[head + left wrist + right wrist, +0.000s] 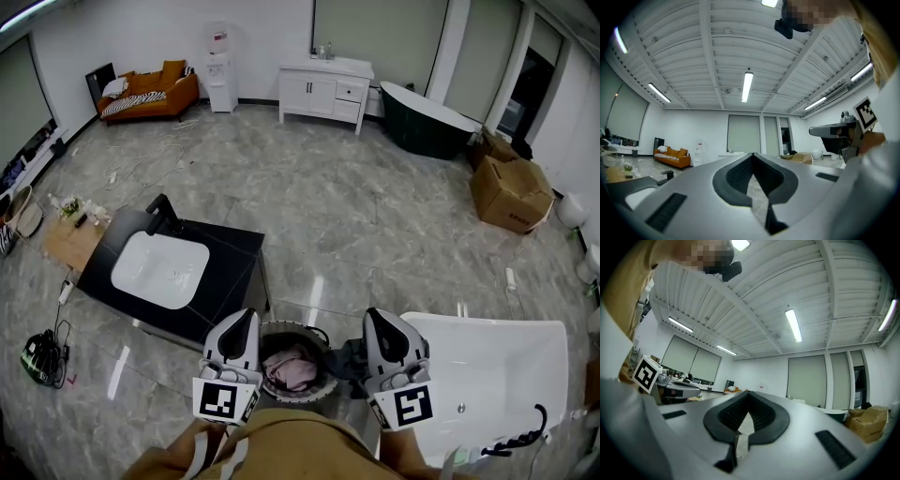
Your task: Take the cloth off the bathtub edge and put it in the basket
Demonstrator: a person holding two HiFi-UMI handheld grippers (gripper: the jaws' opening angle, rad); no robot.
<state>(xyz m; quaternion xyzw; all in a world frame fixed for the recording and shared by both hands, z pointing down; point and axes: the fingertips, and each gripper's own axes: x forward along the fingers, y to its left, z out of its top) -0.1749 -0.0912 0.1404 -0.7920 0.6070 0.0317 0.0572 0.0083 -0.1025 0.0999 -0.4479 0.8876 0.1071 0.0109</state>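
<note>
A round dark basket (pixel 319 335) stands on the floor just in front of me, with a pink cloth (pixel 290 367) lying inside it. A dark crumpled cloth (pixel 348 357) lies between the basket and the white bathtub (pixel 487 370) at the lower right, by the tub's near-left edge. My left gripper (pixel 246 315) hovers at the basket's left, jaws shut and holding nothing (pixel 752 154). My right gripper (pixel 378 315) hovers above the tub's left corner, also shut and holding nothing (pixel 747 392). Both point level, out into the room.
A black vanity with a white sink (pixel 159 268) stands left of the basket. Cardboard boxes (pixel 511 192) sit at the right, a dark green tub (pixel 427 119) and a white cabinet (pixel 323 89) at the far wall, an orange sofa (pixel 150 94) far left. Cables lie on the floor.
</note>
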